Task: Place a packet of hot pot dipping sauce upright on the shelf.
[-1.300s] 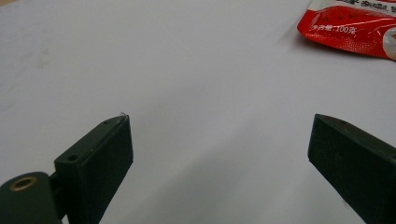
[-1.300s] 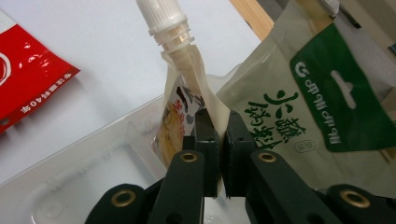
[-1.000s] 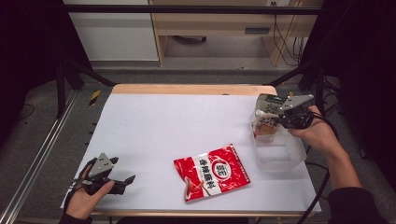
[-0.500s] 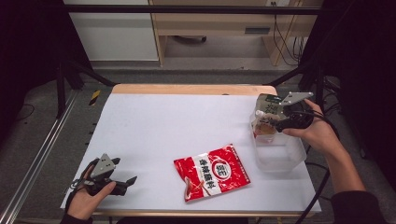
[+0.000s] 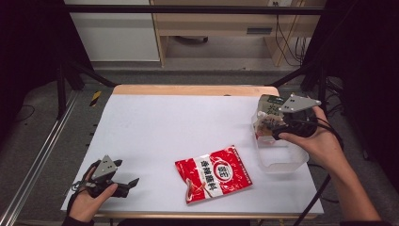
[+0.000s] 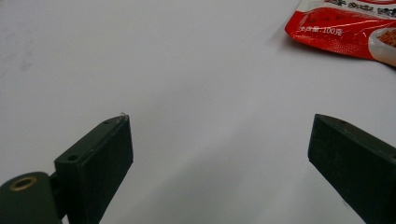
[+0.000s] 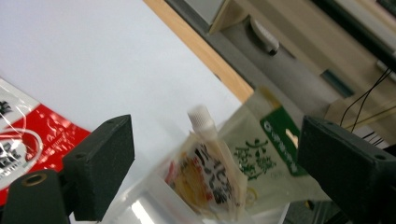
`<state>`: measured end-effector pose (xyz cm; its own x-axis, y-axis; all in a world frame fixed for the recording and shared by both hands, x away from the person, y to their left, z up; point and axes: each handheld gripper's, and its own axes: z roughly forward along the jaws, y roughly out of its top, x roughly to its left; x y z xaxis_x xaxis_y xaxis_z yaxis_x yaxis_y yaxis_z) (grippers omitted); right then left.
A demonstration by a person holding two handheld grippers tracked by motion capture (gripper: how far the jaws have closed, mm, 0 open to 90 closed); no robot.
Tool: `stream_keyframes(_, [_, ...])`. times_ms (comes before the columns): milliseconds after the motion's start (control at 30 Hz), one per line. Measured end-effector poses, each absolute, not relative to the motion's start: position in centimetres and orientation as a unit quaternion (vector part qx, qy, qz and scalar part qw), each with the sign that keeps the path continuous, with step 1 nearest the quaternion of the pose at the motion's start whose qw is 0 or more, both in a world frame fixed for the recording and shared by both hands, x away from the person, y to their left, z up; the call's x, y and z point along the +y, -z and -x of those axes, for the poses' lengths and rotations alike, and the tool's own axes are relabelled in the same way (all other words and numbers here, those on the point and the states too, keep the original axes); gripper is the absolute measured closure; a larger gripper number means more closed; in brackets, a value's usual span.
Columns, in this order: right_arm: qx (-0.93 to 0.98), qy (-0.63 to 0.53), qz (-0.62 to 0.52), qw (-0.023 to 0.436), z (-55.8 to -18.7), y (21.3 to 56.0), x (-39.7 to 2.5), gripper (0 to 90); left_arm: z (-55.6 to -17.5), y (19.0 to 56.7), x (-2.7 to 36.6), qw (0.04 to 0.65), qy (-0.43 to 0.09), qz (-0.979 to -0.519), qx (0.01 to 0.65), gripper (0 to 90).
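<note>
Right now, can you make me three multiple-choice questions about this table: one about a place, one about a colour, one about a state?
1. Where does the red packet lie?
A. inside the clear container
B. flat on the white table
C. in the left gripper

2. What colour is the cap of the spout pouch?
A. white
B. blue
C. black

3. How is the left gripper?
A. shut on the packet
B. shut, empty
C. open, empty

Key: 1 B, it lies on the table, beside the clear container. 2 A, the right gripper view shows it white. 3 C, jaws apart over bare table.
</note>
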<state>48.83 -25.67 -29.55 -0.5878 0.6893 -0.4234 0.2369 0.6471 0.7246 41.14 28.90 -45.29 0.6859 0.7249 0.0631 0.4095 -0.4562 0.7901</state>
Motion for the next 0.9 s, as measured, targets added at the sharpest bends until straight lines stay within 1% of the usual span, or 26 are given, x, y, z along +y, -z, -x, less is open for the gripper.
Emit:
stream_keyframes(133, [0.832,-0.314,-0.262,0.376,-47.5,28.4,-23.4,12.0,-41.1,45.2,28.9,0.396,-0.202,-0.828,0.342,6.7])
stream_keyframes(200, [0.833,-0.314,-0.262,0.374,-46.9,28.0,-22.2,14.5,-41.0,45.2,28.7,0.396,-0.202,-0.829,0.339,6.7])
stream_keyframes(367, [0.832,-0.323,-0.265,0.366,-45.6,28.0,-20.4,15.7,-40.8,45.1,28.2,0.392,-0.203,-0.834,0.33,6.7])
stream_keyframes(500, [0.823,-0.354,-0.267,0.354,-44.4,28.5,-19.5,18.5,-40.8,45.2,28.0,0.391,-0.199,-0.836,0.328,6.7])
stream_keyframes(533, [0.823,-0.362,-0.273,0.343,-44.0,28.7,-19.2,18.6,-40.8,45.2,28.0,0.391,-0.199,-0.836,0.328,6.7])
stream_keyframes(767, [0.828,-0.363,-0.281,0.32,-42.3,30.6,-17.6,18.0,-40.7,45.2,27.7,0.388,-0.202,-0.838,0.326,6.7])
stream_keyframes(900, [0.832,-0.35,-0.286,0.321,-41.6,32.4,-16.4,17.7,-40.7,45.2,27.5,0.389,-0.201,-0.839,0.322,6.7])
